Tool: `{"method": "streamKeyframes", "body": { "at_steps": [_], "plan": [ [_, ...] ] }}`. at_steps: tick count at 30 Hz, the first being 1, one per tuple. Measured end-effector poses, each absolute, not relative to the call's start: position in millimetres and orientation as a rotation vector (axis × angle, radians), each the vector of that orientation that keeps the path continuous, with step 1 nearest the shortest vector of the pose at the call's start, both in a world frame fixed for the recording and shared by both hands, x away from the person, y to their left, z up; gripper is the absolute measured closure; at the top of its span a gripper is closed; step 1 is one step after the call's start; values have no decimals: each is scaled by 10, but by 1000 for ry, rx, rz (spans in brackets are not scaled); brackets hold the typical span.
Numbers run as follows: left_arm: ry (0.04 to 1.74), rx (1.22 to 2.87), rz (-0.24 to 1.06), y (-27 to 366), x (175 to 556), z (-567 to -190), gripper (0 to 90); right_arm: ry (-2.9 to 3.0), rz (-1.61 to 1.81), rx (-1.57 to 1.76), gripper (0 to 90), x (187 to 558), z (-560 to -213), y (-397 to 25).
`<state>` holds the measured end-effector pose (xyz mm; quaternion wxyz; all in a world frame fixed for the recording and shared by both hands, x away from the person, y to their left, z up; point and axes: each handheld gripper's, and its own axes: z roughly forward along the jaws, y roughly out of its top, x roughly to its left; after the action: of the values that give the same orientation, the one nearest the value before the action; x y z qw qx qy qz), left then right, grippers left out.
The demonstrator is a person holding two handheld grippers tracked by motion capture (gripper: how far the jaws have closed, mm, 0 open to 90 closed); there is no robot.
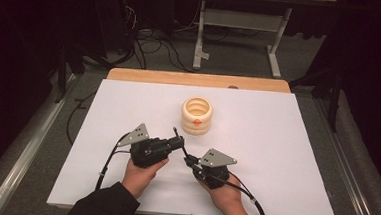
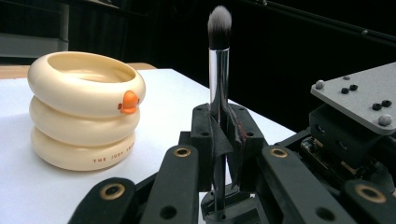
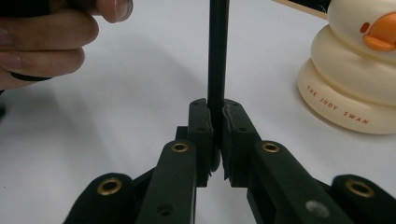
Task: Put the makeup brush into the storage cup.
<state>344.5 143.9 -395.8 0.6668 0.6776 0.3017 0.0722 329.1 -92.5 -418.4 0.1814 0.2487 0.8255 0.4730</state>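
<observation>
Both grippers hold one makeup brush (image 2: 219, 70) over a white table (image 1: 285, 158). The left gripper (image 1: 179, 141) has its jaws clamped on the brush at the lower end of the silver ferrule, with the grey-tipped bristle head standing straight above the jaws in the left gripper view. The right gripper (image 1: 188, 160) has its jaws closed on the black handle, which rises straight up from between them in the right gripper view. In the high view the two sets of jaws meet tip to tip near the table's middle, with the brush short and dark between them. A cream holder (image 1: 197, 116), shaped as three stacked rings with a small orange duck bill on its side, stands on the table beyond the jaws; it lies to the left of the left jaws and to the right of the right jaws in their own views, apart from both. Printed lettering runs along its bottom ring. The table surface is plain white and matte, with a wooden edge (image 1: 195, 79) showing at its far side. The room is dark. Grey carpet lies around the table, a tangle of cables (image 1: 152, 47) sits on the floor beyond, and a white table frame (image 1: 277, 52) stands farther back.
</observation>
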Motion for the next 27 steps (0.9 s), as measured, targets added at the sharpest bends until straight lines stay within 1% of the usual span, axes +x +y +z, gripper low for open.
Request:
{"method": "streamKeyframes", "body": {
  "at_steps": [13, 22, 27],
  "plan": [
    [677, 1526, 150, 1435, 3445, -3959, 825, 2333, 1334, 700, 841, 3295, -4187, -925],
    [678, 1527, 150, 1425, 3446, -3969, 825, 2338, 1334, 731, 727, 3300, -4193, -925],
    [680, 1530, 154, 1435, 3447, -3964, 825, 2341, 1347, 739, 639, 3306, -4197, -925]
  ]
}}
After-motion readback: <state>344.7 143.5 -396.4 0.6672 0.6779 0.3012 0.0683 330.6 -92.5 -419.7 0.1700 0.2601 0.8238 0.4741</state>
